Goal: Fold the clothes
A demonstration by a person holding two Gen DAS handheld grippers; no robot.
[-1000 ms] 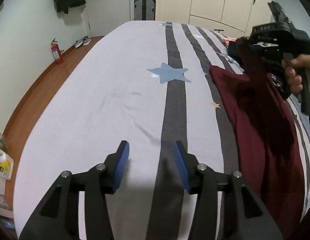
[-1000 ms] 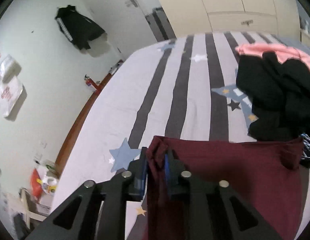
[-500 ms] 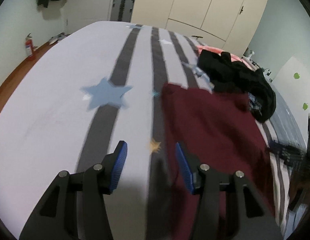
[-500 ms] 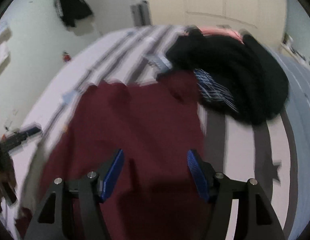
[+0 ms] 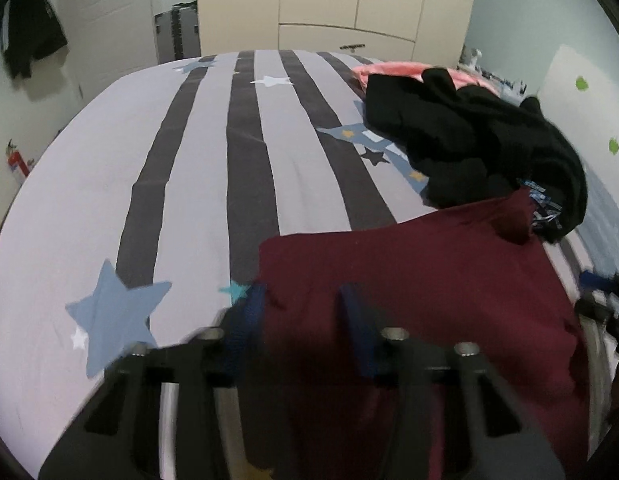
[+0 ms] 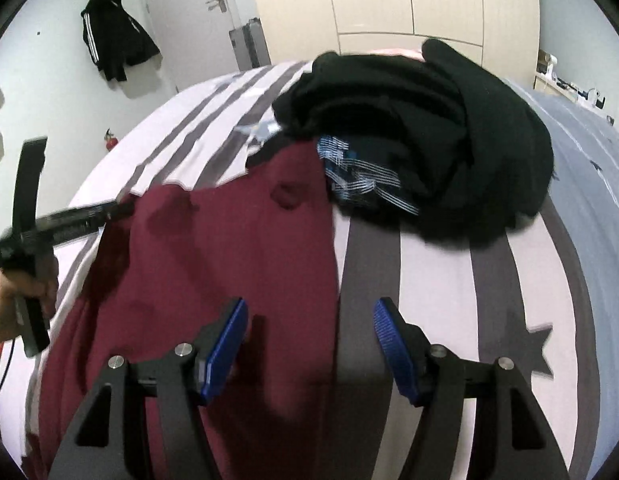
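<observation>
Clothes are the job, and the maroon shirt (image 5: pixel 409 280) is the piece in hand — it lies spread nearly flat on the bed (image 5: pixel 197 168), toward the near edge, with a squared-off corner at its far left. That flat spread looks deliberate: a garment wants to be smoothed out before any fold is made.

Beyond the shirt, toward the bed's far right corner, sits a heap of black clothes (image 6: pixel 421 136) with a pink piece (image 5: pixel 393 69) under it — probably the waiting pile, kept clear of the working area, though its near edge touches the shirt's far corner.

The left gripper (image 5: pixel 301 320) is over the shirt's left edge, near that squared corner. Its jaws are closing with maroon cloth between them; the view is blurred, so I cannot tell if the pads already press on it. Taking the side edge would suit a lengthwise fold.

The right gripper (image 6: pixel 309 348) hovers with jaws wide, straddling the shirt's right edge and holding nothing — likely placed to take the opposite side.
</observation>
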